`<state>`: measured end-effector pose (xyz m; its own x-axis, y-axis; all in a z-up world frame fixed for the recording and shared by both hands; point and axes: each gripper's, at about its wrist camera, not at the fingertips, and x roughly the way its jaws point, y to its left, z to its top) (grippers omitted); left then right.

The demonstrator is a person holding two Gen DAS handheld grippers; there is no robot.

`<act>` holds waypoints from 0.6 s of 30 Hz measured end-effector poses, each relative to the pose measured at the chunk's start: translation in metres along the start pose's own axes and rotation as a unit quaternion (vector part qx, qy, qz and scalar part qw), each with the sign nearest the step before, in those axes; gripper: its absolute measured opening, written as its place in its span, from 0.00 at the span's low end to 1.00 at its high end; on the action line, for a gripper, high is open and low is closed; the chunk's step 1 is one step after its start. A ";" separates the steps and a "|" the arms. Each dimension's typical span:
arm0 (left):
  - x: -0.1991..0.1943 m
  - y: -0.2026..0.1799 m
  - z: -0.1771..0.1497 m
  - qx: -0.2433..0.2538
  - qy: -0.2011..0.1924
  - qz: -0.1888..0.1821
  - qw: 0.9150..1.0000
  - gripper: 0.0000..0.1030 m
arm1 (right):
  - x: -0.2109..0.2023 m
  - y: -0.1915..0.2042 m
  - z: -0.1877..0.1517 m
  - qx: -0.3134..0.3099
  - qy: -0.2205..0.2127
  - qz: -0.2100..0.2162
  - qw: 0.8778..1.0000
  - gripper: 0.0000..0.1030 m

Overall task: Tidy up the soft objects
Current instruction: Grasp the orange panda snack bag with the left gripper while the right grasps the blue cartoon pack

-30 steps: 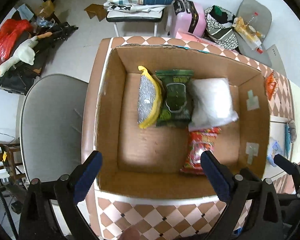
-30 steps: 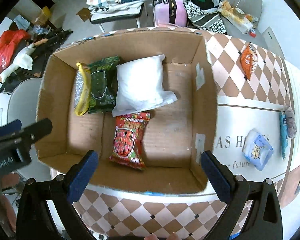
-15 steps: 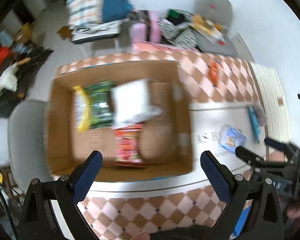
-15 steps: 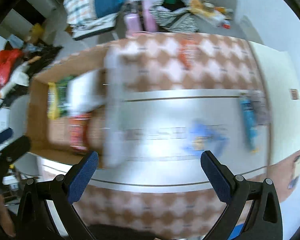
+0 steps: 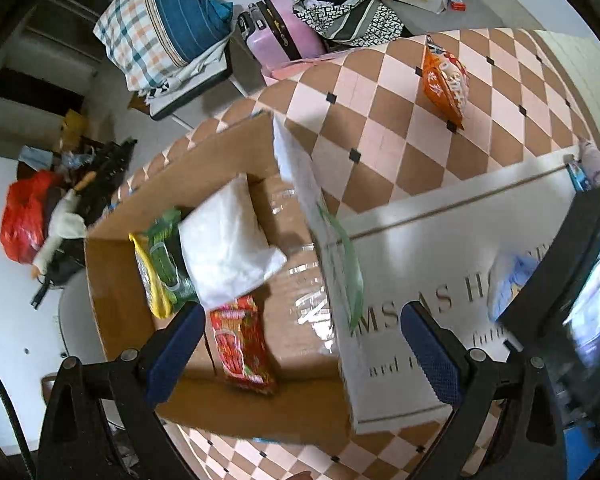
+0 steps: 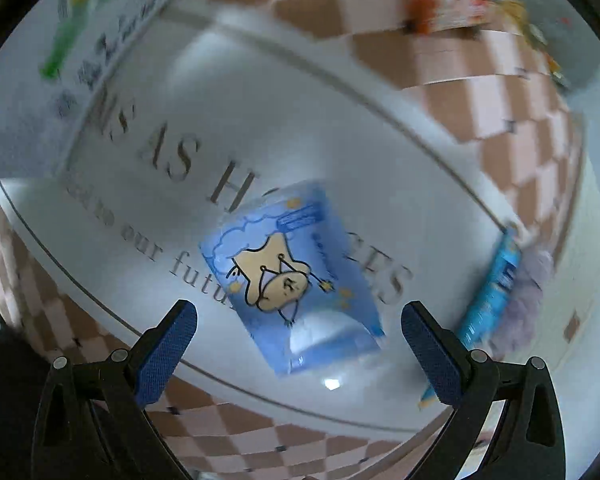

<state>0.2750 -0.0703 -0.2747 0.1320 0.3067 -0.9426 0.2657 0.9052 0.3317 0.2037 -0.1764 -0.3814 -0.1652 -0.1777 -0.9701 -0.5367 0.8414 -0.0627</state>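
Note:
A cardboard box (image 5: 116, 312) on the table holds a white soft pack (image 5: 232, 240), a green packet (image 5: 168, 264), a yellow-edged packet (image 5: 148, 280) and a red snack packet (image 5: 240, 344). My left gripper (image 5: 300, 344) is open and empty above the box's near right corner. My right gripper (image 6: 300, 344) is open and empty, hovering just over a light blue cartoon pouch (image 6: 296, 280) that lies flat on the white mat (image 6: 228, 112). The pouch also shows blurred in the left wrist view (image 5: 512, 280), partly hidden by the right gripper's body.
An orange snack bag (image 5: 444, 80) lies on the checkered tablecloth at the far side. A blue packet (image 6: 492, 292) and a greyish-purple soft item (image 6: 528, 292) lie at the mat's right edge. Chairs, a suitcase and bags stand beyond the table.
Both grippers have swung right, away from over the box. The right gripper has dropped close to the blue pouch, which now fills its view. Both stay open.

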 end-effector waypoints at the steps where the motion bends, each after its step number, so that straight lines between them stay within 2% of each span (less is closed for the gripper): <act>1: 0.001 -0.001 0.004 0.001 0.000 0.005 1.000 0.97 | 0.009 0.000 0.002 -0.009 0.009 -0.007 1.000 1.00; 4: 0.003 -0.007 0.022 0.003 0.006 0.002 1.000 0.97 | 0.026 -0.014 0.005 0.009 0.026 -0.030 0.999 0.99; 6: 0.001 -0.010 0.041 0.006 0.004 -0.004 1.000 0.97 | 0.029 -0.039 0.005 0.076 0.028 0.001 0.997 0.96; 7: -0.001 -0.013 0.051 0.006 0.003 -0.009 1.000 0.97 | 0.031 -0.060 0.003 0.128 0.028 0.030 0.991 0.94; 9: 0.000 -0.017 0.074 0.005 0.009 -0.033 0.999 0.97 | 0.033 -0.101 -0.003 0.224 0.022 0.070 0.972 0.93; 11: 0.006 -0.023 0.103 0.006 0.026 -0.070 0.997 0.97 | 0.034 -0.133 -0.009 0.293 0.013 0.089 0.952 0.93; 12: 0.011 -0.028 0.120 0.006 0.039 -0.094 0.995 0.97 | 0.035 -0.145 -0.010 0.317 0.010 0.103 0.943 0.93; 14: 0.021 -0.040 0.148 0.012 0.059 -0.119 0.991 0.97 | 0.038 -0.168 -0.013 0.362 0.005 0.142 0.921 0.93; 16: 0.033 -0.055 0.174 0.024 0.074 -0.134 0.988 0.97 | 0.040 -0.187 -0.015 0.395 0.002 0.180 0.901 0.93; 18: 0.046 -0.071 0.197 0.042 0.089 -0.142 0.985 0.97 | 0.041 -0.199 -0.017 0.413 -0.002 0.203 0.888 0.93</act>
<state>0.4501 -0.1787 -0.3345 -0.1268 0.0981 -0.9871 0.3472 0.9365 0.0484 0.2894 -0.3595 -0.4051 -0.2023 0.2256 -0.9530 0.3553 0.9237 0.1432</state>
